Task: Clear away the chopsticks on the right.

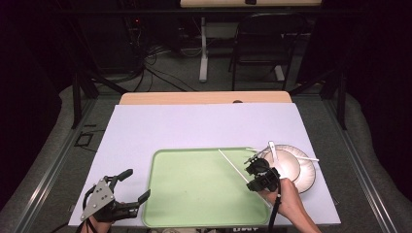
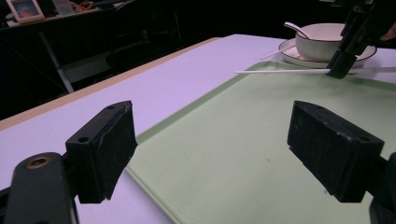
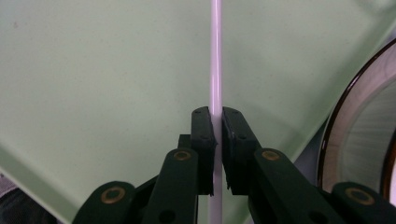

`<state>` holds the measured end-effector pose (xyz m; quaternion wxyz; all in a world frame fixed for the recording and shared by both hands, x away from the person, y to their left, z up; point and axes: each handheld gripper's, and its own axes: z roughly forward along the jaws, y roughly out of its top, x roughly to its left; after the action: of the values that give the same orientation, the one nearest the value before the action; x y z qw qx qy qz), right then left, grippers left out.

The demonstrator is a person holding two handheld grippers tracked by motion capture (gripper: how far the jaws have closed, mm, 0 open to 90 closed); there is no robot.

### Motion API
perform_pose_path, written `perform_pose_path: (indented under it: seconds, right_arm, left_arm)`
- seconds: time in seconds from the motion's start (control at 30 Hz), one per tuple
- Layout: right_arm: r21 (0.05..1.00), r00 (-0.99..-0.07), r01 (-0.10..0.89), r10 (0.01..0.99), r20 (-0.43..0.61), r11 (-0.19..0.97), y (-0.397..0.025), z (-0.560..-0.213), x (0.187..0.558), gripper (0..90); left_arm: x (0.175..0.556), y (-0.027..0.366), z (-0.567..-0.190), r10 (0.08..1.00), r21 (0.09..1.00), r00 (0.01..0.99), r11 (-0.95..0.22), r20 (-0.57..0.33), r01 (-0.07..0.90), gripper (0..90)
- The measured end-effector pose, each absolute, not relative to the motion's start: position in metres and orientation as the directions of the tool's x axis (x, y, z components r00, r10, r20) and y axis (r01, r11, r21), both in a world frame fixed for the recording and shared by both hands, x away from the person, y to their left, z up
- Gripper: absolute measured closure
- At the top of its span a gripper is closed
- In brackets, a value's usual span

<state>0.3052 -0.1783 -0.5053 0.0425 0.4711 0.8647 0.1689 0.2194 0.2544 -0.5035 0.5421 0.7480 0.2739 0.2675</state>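
Right tongs (image 3: 216, 122) clenched on a thin white chopstick (image 3: 215, 56) above a smooth pale-green tray (image 1: 194, 187), left tongs (image 1: 130, 185) released at the tray's left edge, round glossy bowl (image 1: 286, 162) on a plate (image 1: 307, 175), lavender worktop (image 1: 194, 126).

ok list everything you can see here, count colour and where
tray: 1, pale green, near middle of the table
table: 1, white top with a wood far edge
plate: 1, white with dark rim, right of the tray
bowl: 1, white, on the plate
spoon: 1, white, in the bowl
chopstick: 1, white, clamped over the tray's right side
second chopstick: 1, white, across the bowl
chair: 1, black, beyond the table
left gripper: black, open, at the tray's left edge
right gripper: black, shut on the chopstick
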Motion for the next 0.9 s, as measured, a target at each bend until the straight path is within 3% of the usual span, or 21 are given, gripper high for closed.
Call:
perform_pose_path:
  seconds: [0.63,0.8,0.9]
  right_arm:
    - [0.296,-0.552,0.808,0.83,0.078,0.509,-0.169,-0.526,0.309,83.4]
    - [0.292,-0.558,0.803,0.828,0.062,0.52,-0.167,-0.525,0.308,77.0]
    - [0.296,-0.577,0.789,0.815,0.055,0.539,-0.167,-0.525,0.308,68.2]
  left_arm:
    - [0.219,0.255,-0.503,0.699,0.958,0.707,-0.262,0.105,0.117,15.4]
    - [0.219,0.255,-0.503,0.698,0.958,0.708,-0.262,0.105,0.116,15.4]
    - [0.219,0.255,-0.503,0.697,0.958,0.709,-0.262,0.106,0.114,15.4]
